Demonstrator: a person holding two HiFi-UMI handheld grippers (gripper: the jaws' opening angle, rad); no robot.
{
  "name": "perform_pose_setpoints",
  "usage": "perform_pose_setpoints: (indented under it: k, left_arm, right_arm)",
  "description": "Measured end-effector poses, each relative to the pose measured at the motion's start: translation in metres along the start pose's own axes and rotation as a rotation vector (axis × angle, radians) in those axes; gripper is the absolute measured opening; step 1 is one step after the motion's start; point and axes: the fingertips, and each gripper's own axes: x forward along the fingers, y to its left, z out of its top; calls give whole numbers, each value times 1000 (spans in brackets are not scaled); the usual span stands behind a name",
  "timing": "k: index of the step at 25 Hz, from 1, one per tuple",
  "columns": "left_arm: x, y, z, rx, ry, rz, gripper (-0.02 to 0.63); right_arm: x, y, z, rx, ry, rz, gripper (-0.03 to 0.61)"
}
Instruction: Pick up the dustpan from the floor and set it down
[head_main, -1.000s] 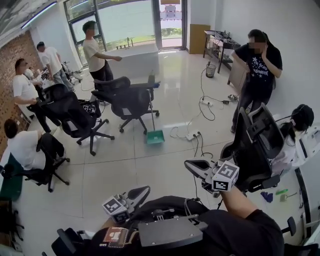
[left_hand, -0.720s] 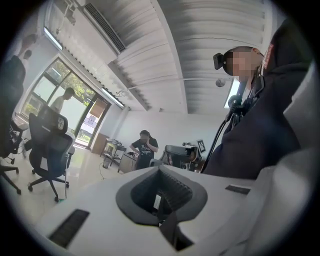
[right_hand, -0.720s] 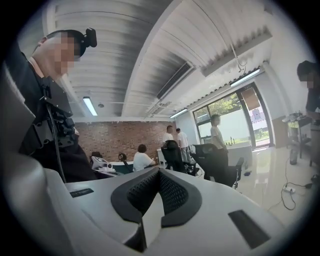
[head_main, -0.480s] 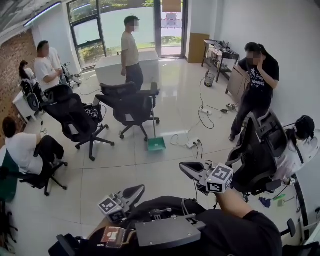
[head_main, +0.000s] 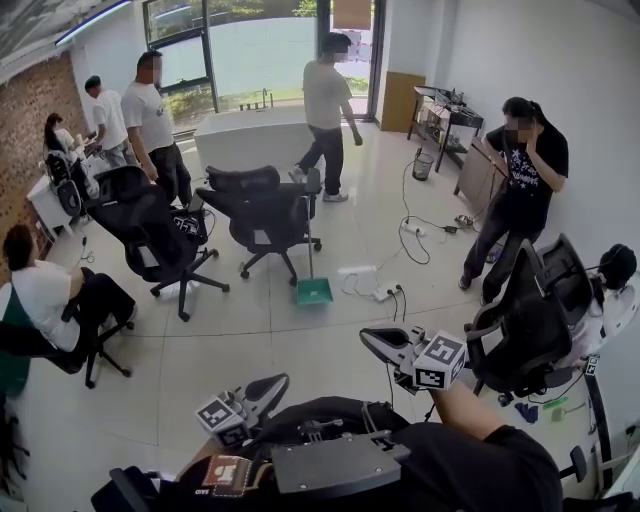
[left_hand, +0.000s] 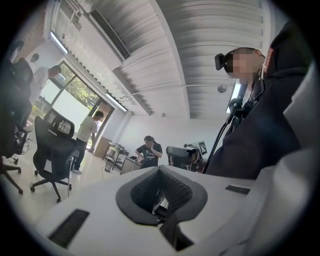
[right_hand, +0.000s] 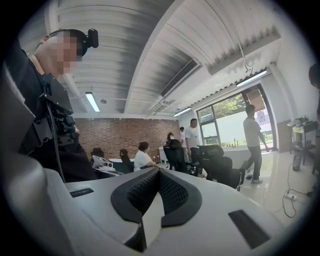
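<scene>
My left claw (head_main: 268, 388) and right claw (head_main: 378, 341) are both clenched and empty; arriving unopened, I could knock the upright handle (head_main: 307, 238) over. The green dustpan (head_main: 313, 291) stands on the floor (head_main: 250, 330), well apart at 12 o'clock. A power strip (head_main: 383, 295) at its 3 o'clock could trip me, and a black chair (head_main: 262, 208) crowds its 11.

The green dustpan (head_main: 313, 290) stands on the pale tiled floor. Its thin handle rises straight up (the top is hard to see). The pan opens toward the camera.
</scene>
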Motion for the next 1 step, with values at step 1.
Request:
perform_pose_setpoints:
  k: [1]
  left_arm:
    - [1,4,-2,1,1,0,9]
  right_arm:
    - [3,-3,-2,-3,2,2,14]
